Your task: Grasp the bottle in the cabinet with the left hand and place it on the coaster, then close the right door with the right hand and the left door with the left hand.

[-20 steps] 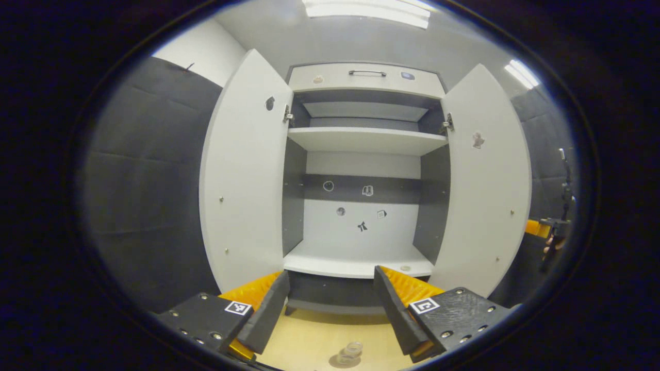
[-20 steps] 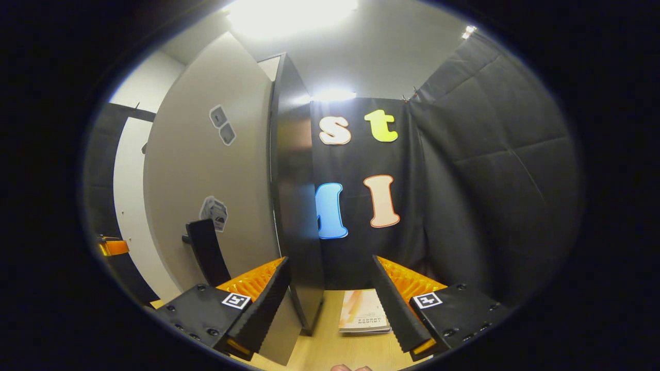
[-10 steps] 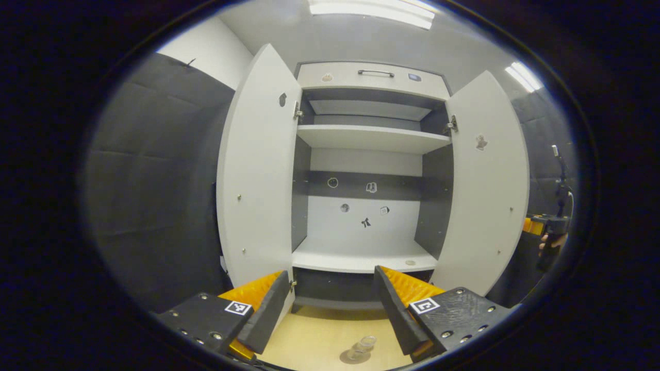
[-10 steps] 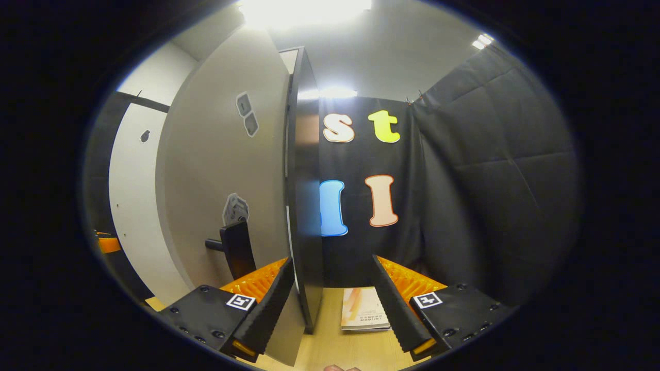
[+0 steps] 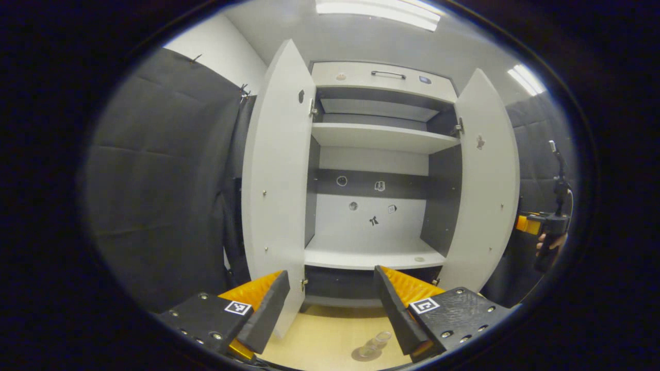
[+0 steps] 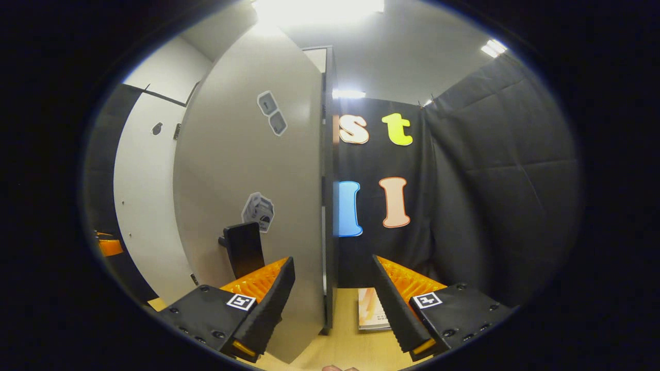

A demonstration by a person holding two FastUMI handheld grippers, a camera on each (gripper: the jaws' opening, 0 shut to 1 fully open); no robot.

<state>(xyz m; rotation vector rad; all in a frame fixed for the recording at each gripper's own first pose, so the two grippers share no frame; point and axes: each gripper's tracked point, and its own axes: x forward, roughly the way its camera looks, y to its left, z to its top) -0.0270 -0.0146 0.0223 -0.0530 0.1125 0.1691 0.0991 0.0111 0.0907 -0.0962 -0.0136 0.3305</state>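
Observation:
The grey cabinet (image 5: 379, 139) stands with both doors swung out and its shelves bare. A clear bottle (image 5: 376, 343) stands on a round coaster (image 5: 358, 355) on the wooden table, just below and inside my left gripper's right finger. My left gripper (image 5: 330, 281) is open, facing the cabinet near the left door (image 5: 276, 180). My right gripper (image 6: 332, 268) is open at the outer face of the right door (image 6: 247, 170), whose black handle (image 6: 244, 247) rises just behind its left finger. In the left gripper view, a hand holds the right gripper (image 5: 541, 224) beyond the right door (image 5: 487, 180).
A thin booklet (image 6: 368, 309) lies on the table right of the cabinet's dark side panel (image 6: 328, 196). Black cloth walls close in on the left (image 5: 154, 180) and the right (image 6: 490, 196). A drawer with a handle (image 5: 388, 74) tops the cabinet.
The left gripper view has drifted left, so the cabinet and bottle sit further right in it. In the right gripper view, the right door and its handle have come closer and more central.

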